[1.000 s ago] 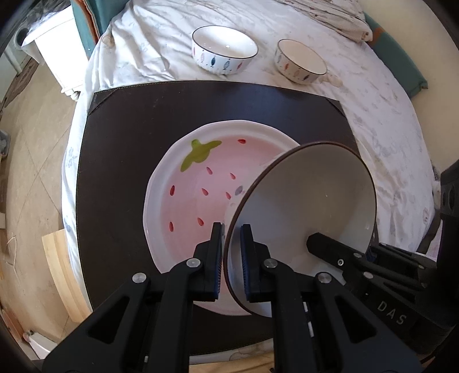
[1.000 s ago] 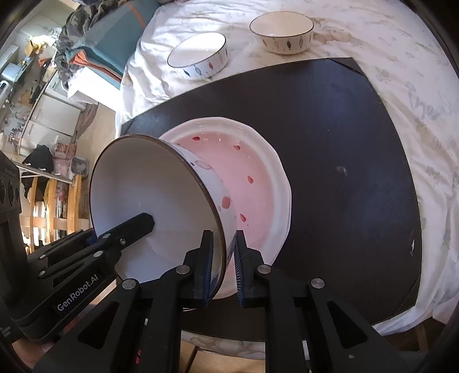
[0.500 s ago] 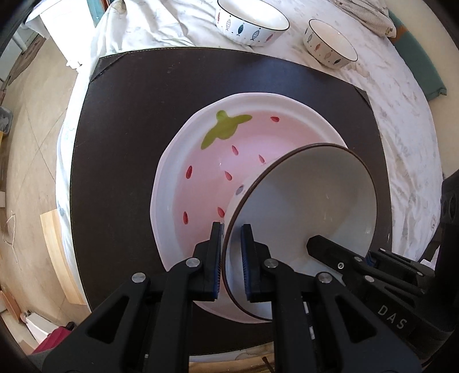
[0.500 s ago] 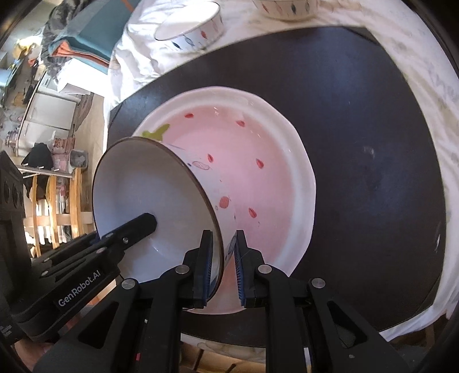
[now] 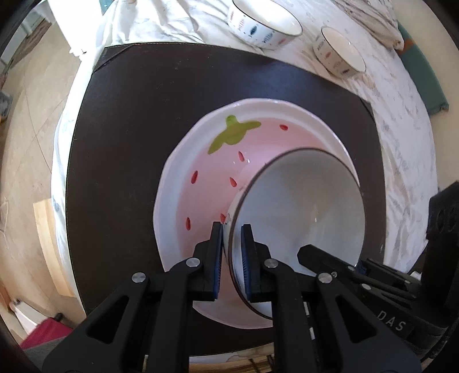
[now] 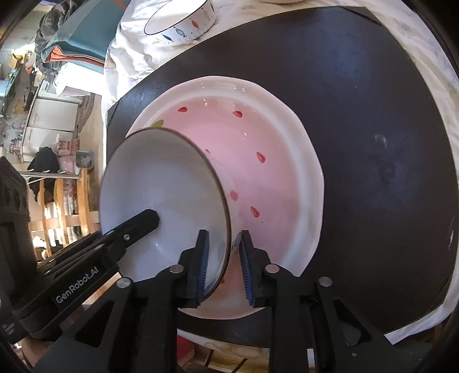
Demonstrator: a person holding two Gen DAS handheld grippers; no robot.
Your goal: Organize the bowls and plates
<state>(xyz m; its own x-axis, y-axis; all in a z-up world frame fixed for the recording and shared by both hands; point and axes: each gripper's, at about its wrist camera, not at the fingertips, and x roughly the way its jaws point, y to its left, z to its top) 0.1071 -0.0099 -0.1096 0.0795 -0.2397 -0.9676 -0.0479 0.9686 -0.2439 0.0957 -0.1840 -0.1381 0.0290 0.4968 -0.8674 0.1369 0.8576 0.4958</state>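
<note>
A white bowl with a dark rim (image 5: 301,206) (image 6: 160,195) rests inside the pink strawberry plate (image 5: 206,183) (image 6: 287,160) on the dark mat. My left gripper (image 5: 231,238) is shut on the bowl's near left rim. My right gripper (image 6: 222,244) straddles the bowl's right rim with its jaws parted and a gap at the outer pad, so it is open. Each gripper's finger shows inside the bowl in the other view.
The dark mat (image 5: 137,114) (image 6: 373,100) lies on a white cloth. A fish-patterned bowl (image 5: 264,23) (image 6: 180,23) and a smaller bowl (image 5: 340,53) stand on the cloth beyond the mat. The table's edge and the floor are at the left.
The bowl has come down and now sits in the strawberry plate. My right gripper's jaws have spread apart and let go of the rim. The left gripper stays shut.
</note>
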